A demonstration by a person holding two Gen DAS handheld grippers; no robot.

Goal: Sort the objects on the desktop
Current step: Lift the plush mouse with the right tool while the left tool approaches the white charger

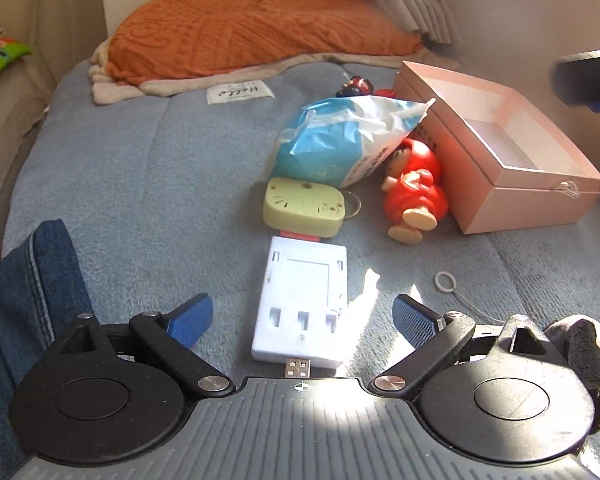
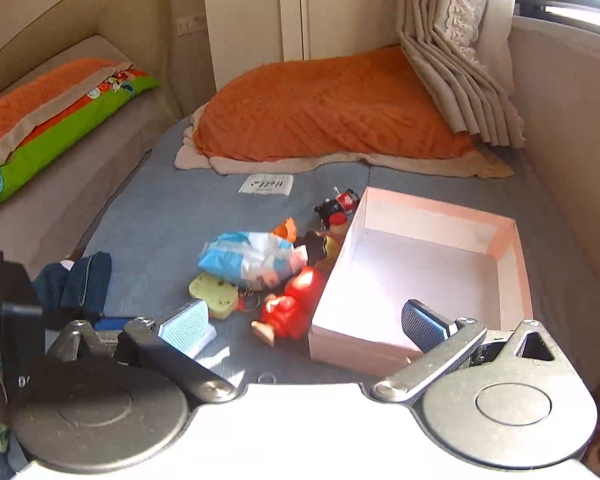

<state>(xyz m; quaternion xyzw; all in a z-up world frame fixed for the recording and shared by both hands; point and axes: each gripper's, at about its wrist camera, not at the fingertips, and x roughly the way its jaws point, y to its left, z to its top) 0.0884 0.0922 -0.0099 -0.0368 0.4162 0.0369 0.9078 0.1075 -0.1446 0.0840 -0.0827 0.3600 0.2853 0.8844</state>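
Note:
A white USB adapter block (image 1: 304, 304) lies flat on the blue blanket (image 1: 140, 184) between the wide-apart fingers of my left gripper (image 1: 303, 320); the pads do not touch it. Beyond it lie a pale green keychain case (image 1: 304, 206), a blue-and-white packet (image 1: 340, 144), a red doll (image 1: 414, 192) and a dark figurine (image 1: 358, 86). An open pink box (image 1: 532, 196) stands to the right. My right gripper (image 2: 306, 326) hangs open and holds nothing above the box's near corner (image 2: 356, 344), with the red doll (image 2: 290, 308) and packet (image 2: 252, 258) ahead.
An orange blanket (image 2: 324, 116) and curtain (image 2: 452, 72) close off the far end. A person's jeans leg (image 1: 32, 292) sits at the left. A small ring on a cord (image 1: 445, 281) lies right of the adapter. A green cushion (image 2: 60, 128) rests on the side bench.

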